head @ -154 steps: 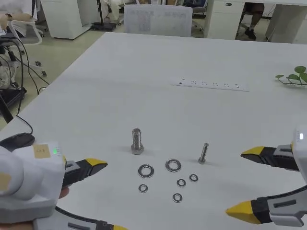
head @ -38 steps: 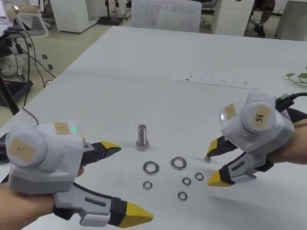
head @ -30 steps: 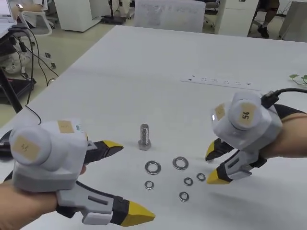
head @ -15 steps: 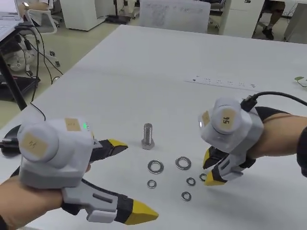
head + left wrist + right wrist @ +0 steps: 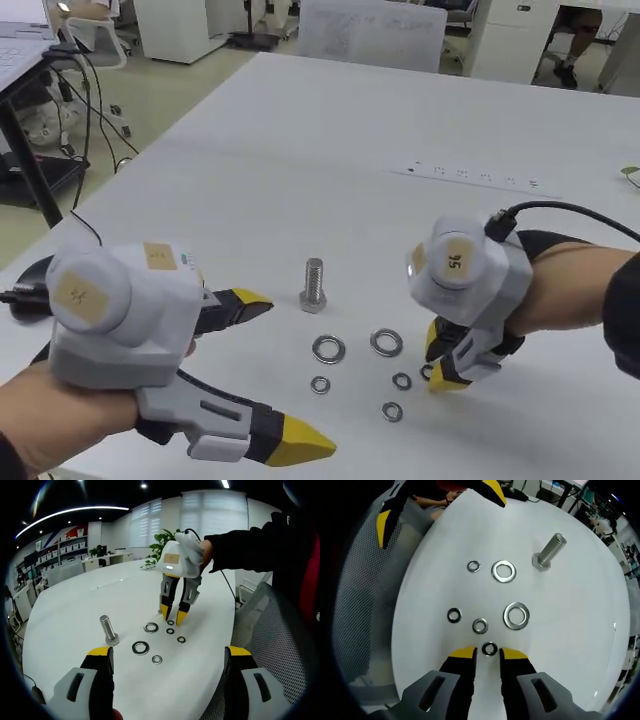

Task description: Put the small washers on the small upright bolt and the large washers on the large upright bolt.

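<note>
as you look down in the head view, your right gripper (image 5: pixel 438 362) hangs tips-down over the white table (image 5: pixel 300 150). its jaws are drawn close but not together. one small washer (image 5: pixel 427 372) lies flat just beside the yellow tips. the large bolt (image 5: pixel 313 285) stands on its head well apart to the left, its long axis upright and the threaded end on top. two large washers (image 5: pixel 328 349) lie flat between the bolt and this gripper. your left gripper (image 5: pixel 275 370) is near you, jaws spread wide, holding nothing.

in the left gripper view, the wide jaws rise from the bottom and the washers lie ahead of them on the table. the large bolt stands upright to the left of the washers, and the right gripper points down at the far side of the group.

in the right gripper view, the small washer lies flat in the narrow gap between the two tips; i cannot tell if a tip touches it. three other small washers (image 5: pixel 480 625) and both large washers lie further ahead. the large bolt is beyond them to the right, its threaded end pointing to the upper right of this view.
</note>
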`<state>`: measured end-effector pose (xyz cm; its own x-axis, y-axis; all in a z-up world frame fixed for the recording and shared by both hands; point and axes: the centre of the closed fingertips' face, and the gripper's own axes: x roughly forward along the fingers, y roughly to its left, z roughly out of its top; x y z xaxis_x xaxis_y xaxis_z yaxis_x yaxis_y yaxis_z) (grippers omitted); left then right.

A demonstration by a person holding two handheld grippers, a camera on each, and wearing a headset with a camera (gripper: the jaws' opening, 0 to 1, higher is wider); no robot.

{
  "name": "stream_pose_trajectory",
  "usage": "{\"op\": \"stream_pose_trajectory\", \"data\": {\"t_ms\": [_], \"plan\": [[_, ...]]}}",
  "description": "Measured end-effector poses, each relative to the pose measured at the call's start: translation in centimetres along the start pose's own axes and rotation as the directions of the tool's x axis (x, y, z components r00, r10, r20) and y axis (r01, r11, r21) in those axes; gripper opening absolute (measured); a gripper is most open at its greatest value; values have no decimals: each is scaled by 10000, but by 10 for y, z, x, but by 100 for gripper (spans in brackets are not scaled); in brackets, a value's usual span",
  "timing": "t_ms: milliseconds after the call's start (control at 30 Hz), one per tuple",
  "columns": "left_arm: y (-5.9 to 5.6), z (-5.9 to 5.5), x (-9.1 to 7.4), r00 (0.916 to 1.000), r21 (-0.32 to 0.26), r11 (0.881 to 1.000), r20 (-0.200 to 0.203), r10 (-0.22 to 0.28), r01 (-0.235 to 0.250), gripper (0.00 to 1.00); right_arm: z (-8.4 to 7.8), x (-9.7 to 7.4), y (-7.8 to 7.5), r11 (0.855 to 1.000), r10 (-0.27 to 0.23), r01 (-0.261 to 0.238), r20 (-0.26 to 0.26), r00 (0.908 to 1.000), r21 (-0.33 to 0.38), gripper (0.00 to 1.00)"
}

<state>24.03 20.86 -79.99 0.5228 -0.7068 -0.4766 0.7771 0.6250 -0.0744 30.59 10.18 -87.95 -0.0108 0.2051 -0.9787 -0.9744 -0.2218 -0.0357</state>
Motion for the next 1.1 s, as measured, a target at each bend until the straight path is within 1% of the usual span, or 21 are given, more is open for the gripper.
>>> {"op": "stream_pose_trajectory", "data": {"t_ms": [100, 333, 567, 700, 800, 1000, 1067, 1100], "plan": [[0, 0, 0, 10000, 7, 10000, 0, -4, 4, 91, 0, 0, -1, 9999, -47, 46, -103, 9999, -89, 19], [-1, -1, -1, 10000, 15, 10000, -9, -21, 21, 91, 1, 0, -1, 9999, 71, -74, -290, 9996, -111, 19], [-2, -1, -3, 10000, 1, 10000, 29, 16, -16, 91, 2, 1, 1, 9998, 202, -200, -389, 9990, 37, 19], [-2, -1, -4, 10000, 10, 10000, 43, 26, -26, 90, 3, 1, 1, 9998, 104, -96, -394, 9992, 189, 17], [-2, -2, -5, 10000, -3, 10000, 47, 38, -38, 90, 4, 1, 3, 10000, 22, -24, -506, 9987, -27, 15], [-3, -2, -6, 10000, 10, 10000, 39, 43, -43, 90, 4, 1, 2, 9999, -5, 12, -591, 9983, 125, 15], [-3, -2, -7, 10000, 5, 10000, 48, 47, -47, 90, 4, 1, 3, 9996, -18, 35, -630, 9980, 272, 14], [-3, -2, -7, 10000, -3, 10000, 50, 55, -55, 90, 5, 1, 4, 9995, 41, -19, -677, 9977, 315, 13]]}}
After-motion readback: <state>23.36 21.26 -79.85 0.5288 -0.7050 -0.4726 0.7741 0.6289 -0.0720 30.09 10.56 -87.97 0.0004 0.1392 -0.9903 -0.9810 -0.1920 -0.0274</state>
